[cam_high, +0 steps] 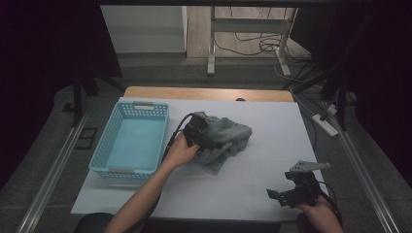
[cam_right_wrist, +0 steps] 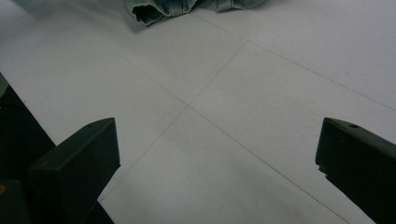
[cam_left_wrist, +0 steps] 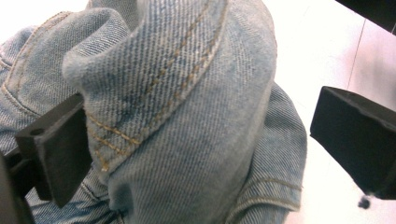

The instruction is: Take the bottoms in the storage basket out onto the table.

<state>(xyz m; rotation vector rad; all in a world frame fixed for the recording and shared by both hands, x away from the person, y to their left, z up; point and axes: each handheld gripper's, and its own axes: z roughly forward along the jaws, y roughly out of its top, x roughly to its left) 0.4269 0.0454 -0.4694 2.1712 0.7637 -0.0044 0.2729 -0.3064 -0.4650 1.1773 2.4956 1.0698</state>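
Note:
A crumpled heap of light blue jeans (cam_high: pixel 229 134) lies in the middle of the white table (cam_high: pixel 277 141). My left gripper (cam_high: pixel 197 129) is pushed into the heap's left side, a hand behind it. In the left gripper view a thick stitched fold of the jeans (cam_left_wrist: pixel 187 93) stands between the wide-apart jaws of my left gripper (cam_left_wrist: pixel 201 140); the left jaw is against the cloth and the right jaw is well apart from it. My right gripper (cam_high: pixel 279 196) rests near the table's front right edge, open (cam_right_wrist: pixel 215 158) over bare table, with the jeans' hem (cam_right_wrist: pixel 163 7) far ahead.
A light blue plastic basket (cam_high: pixel 143 104) stands at the table's left, with nothing in it. A wooden strip (cam_high: pixel 209 93) runs along the far edge. Beyond it are a desk frame and floor cables (cam_high: pixel 252 46). Dark curtains flank both sides.

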